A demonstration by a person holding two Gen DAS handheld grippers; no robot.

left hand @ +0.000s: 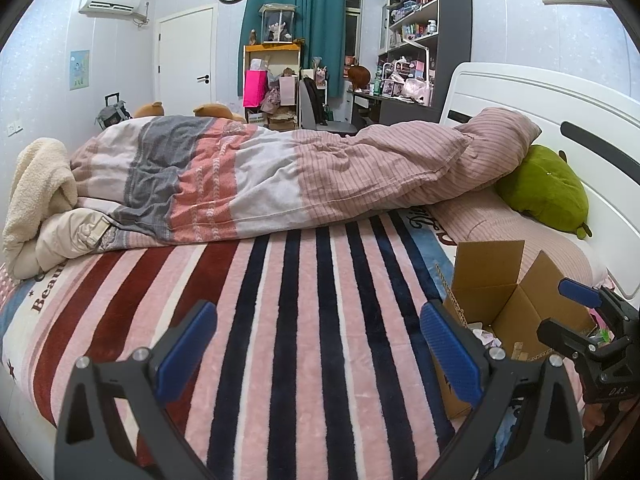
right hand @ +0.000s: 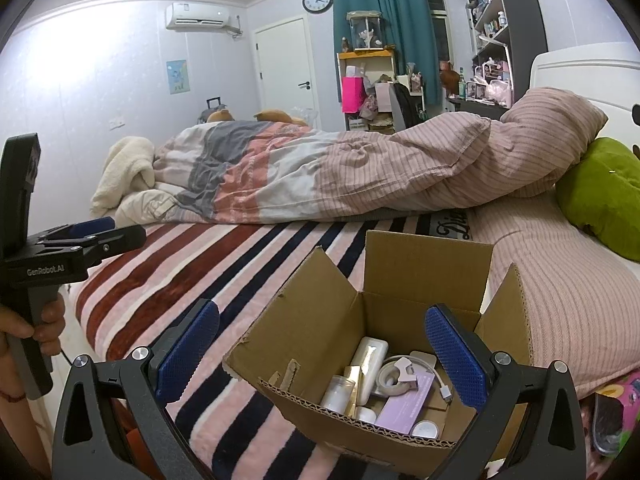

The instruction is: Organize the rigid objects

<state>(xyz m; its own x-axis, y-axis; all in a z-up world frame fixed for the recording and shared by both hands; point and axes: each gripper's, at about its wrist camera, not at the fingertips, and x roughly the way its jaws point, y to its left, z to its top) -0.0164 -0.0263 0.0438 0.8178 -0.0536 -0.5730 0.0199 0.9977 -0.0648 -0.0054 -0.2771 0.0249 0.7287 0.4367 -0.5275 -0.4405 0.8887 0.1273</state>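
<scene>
An open cardboard box point(right hand: 320, 320) stands on the striped blanket point(right hand: 200, 280) near the bed's front edge; it also shows at the right of the left wrist view point(left hand: 516, 312). Inside lie a white tube point(right hand: 370, 356), a tape roll point(right hand: 394, 376), a white charger with cable point(right hand: 430, 364), a purple box point(right hand: 404, 404) and small white jars point(right hand: 338, 394). My right gripper point(right hand: 320, 360) is open and empty, hovering over the box's near side. My left gripper point(left hand: 316, 352) is open and empty above the bare blanket, left of the box.
A rumpled duvet point(left hand: 260, 176) lies across the bed behind. A green plush cushion point(left hand: 548, 188) and striped pillow point(right hand: 568, 300) sit at the right by the white headboard point(left hand: 560, 108). The bed's front edge is just below the grippers.
</scene>
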